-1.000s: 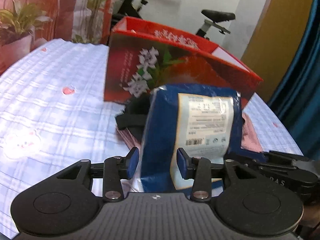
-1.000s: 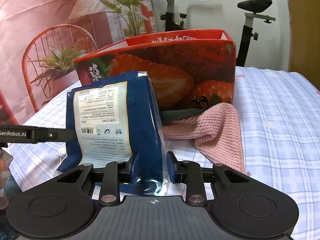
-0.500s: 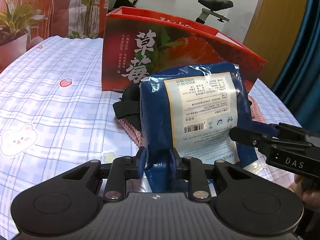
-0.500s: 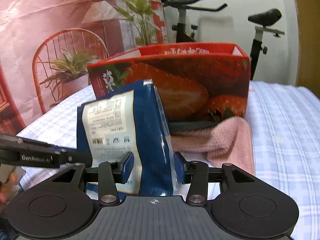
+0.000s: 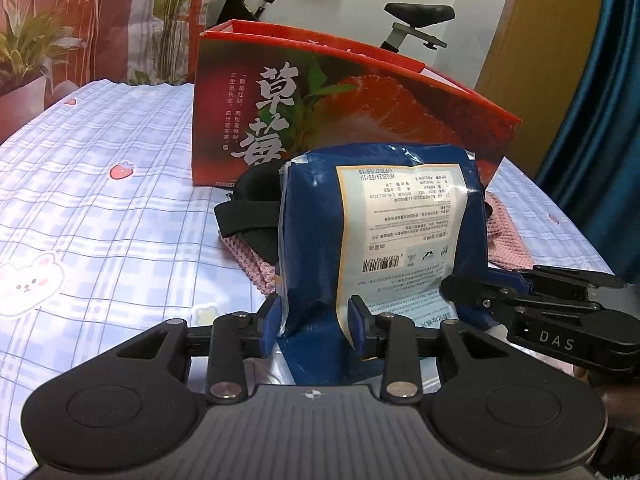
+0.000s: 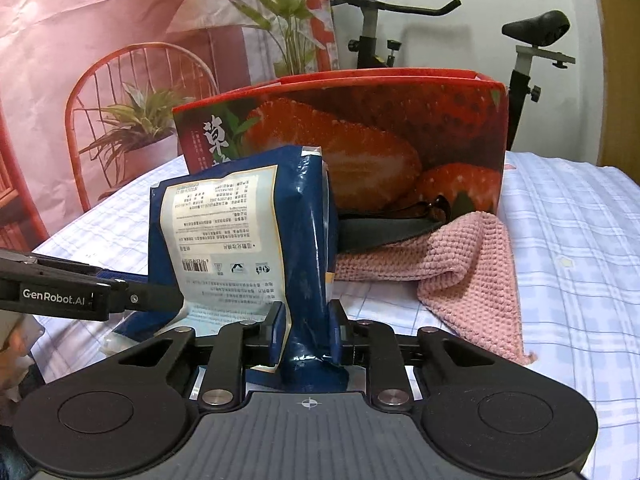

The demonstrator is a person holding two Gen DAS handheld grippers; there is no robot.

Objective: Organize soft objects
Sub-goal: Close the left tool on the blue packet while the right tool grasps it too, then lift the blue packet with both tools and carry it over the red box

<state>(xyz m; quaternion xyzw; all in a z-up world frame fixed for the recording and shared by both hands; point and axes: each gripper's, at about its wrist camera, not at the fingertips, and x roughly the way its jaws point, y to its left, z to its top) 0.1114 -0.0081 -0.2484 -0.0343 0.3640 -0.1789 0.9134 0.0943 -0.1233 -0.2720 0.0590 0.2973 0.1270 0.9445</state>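
Observation:
A blue plastic bag with a white printed label stands on the checked cloth in front of the red strawberry box. My left gripper straddles the bag's lower left corner; its jaws are opening and the pads stand just off the film. My right gripper is closing and pinches the lower edge of the blue bag, creasing it. Each gripper's fingers show in the other view: the right one's fingers and the left one's fingers. Behind the bag lie a pink knitted cloth and a black strapped item.
The red box is open at the top and stands close behind the bag. The table's checked cloth stretches out to the left. Past the table edge are an exercise bike, a red chair and potted plants.
The left jaws closed on the bag's corner and then widened again. The right jaws widened and then closed on the bag's lower edge. The bag stays in the same spot.

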